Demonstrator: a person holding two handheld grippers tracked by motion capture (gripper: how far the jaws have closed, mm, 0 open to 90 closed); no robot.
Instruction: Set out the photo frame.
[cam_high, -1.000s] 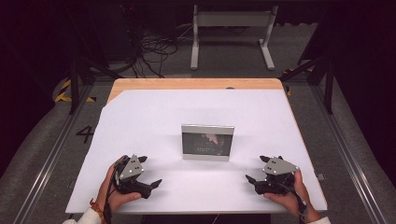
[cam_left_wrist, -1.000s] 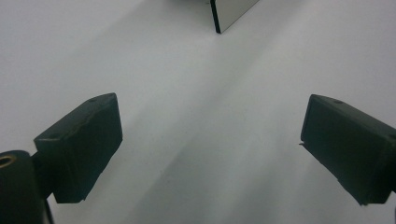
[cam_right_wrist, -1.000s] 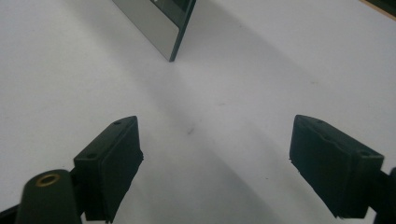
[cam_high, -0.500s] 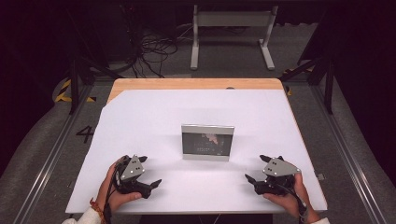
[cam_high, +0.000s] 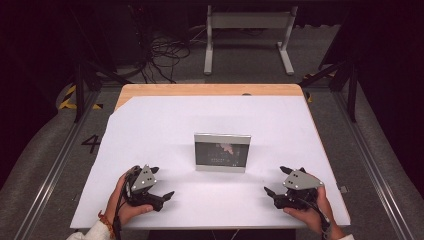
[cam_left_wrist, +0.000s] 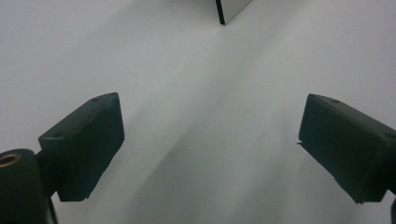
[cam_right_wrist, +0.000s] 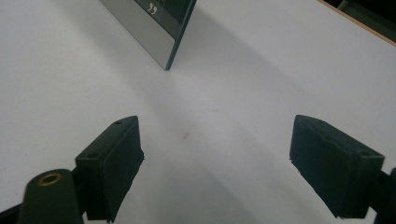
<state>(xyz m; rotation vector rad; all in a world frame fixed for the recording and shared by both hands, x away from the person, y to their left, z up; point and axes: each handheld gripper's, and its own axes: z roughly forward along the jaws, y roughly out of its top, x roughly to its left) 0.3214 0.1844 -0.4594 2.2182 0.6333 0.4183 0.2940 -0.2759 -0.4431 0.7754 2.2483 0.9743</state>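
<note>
We saw a wooden worktop (cam_high: 210, 89) nearly all covered by one white sheet (cam_high: 165, 130), smooth and bare apart from a faint speck or two in the right gripper view; a strip of bare wood showed along the far edge. Around it the room was dark, with grey floor, a tangle of black cables (cam_high: 160, 52) beyond the far edge, one pale metal stand (cam_high: 247, 22) with two feet, and a rail on the floor at each side. A "4" (cam_high: 91, 144) was marked on the floor to the left.

We counted one picture frame (cam_high: 222, 152), two tools and two hands. The frame, silver-edged with a dark picture, stood upright about the middle of the sheet, nearer the person's edge, facing the person.

The left tool (cam_high: 161, 183) rested low at the near left, well apart from the frame, its jaws spread wide with nothing between them. The right tool (cam_high: 276, 180) sat at the near right, likewise released and wide, holding nothing, the frame's near corner (cam_right_wrist: 161, 44) ahead of it.
</note>
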